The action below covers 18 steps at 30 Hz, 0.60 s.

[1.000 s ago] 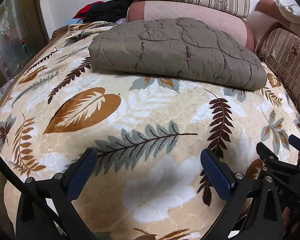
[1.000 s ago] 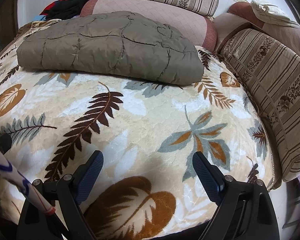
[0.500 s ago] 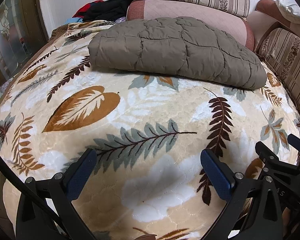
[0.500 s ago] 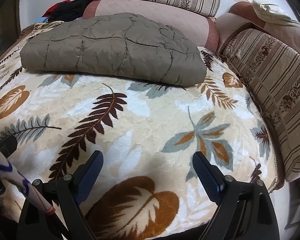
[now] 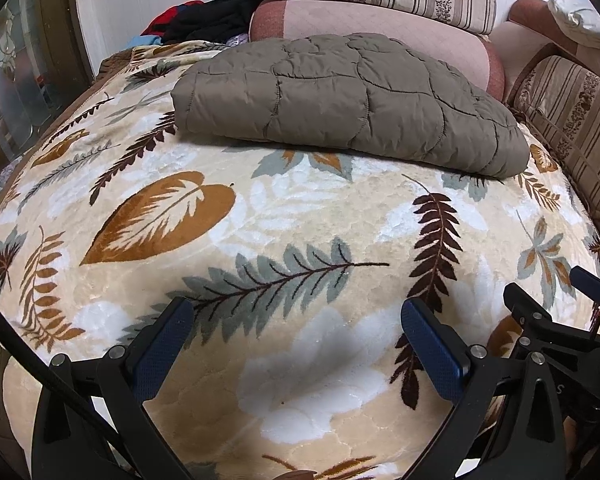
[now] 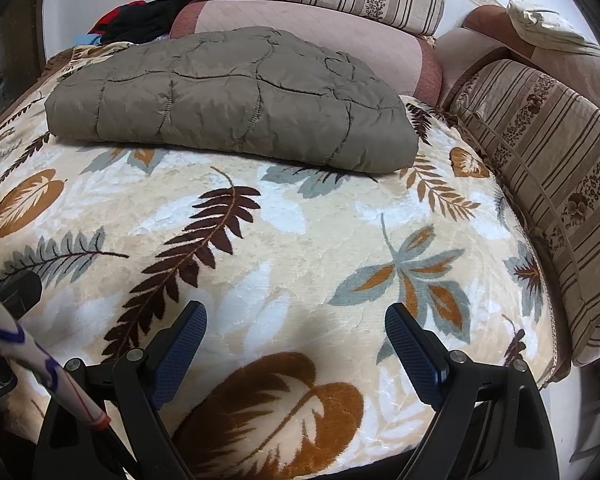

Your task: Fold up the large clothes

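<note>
The quilted jacket (image 5: 348, 100) (image 6: 227, 100) is grey-brown and puffy, folded into a thick flat bundle with stitched seams across its top. It lies at the far side of the bed, on the leaf-pattern blanket (image 5: 300, 220) (image 6: 300, 240), just in front of the pink cushion (image 5: 380, 20) (image 6: 320, 32). The left tongs (image 5: 295, 320) and the right tongs (image 6: 295, 320) are both spread wide and empty, well apart from the jacket.

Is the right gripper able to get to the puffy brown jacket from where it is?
Probably yes. The right gripper is open, holding nothing, and only bare leaf-patterned blanket lies between it and the folded brown jacket. Nothing blocks the path; it just has to move forward across the bed.
</note>
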Motion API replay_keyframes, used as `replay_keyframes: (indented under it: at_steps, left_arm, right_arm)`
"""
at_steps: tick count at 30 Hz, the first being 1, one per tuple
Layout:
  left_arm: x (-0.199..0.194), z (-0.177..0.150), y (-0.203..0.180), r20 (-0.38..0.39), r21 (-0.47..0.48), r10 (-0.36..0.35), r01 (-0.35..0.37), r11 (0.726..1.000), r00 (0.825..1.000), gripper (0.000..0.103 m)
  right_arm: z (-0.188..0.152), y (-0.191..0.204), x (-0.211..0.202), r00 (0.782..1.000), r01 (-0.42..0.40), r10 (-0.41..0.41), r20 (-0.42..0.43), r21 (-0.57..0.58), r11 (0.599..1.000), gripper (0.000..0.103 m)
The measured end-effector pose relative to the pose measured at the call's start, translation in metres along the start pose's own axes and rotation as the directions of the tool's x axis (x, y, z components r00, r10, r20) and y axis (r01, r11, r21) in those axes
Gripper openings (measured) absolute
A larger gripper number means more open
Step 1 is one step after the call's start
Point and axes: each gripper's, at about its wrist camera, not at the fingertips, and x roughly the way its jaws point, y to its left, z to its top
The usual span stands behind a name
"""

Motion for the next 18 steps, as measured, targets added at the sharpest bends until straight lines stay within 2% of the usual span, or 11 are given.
replay_keyframes:
  at_steps: [18]
  left_arm:
    - [0.0046,-0.0017,0.0000,-0.014,0.002,-0.002,0.002,1.000,1.000,0.103]
  right_arm:
    - [-0.0002,0.0007,0.0015,1.000,-0.011,0.011,-0.001,0.000,1.000,0.094]
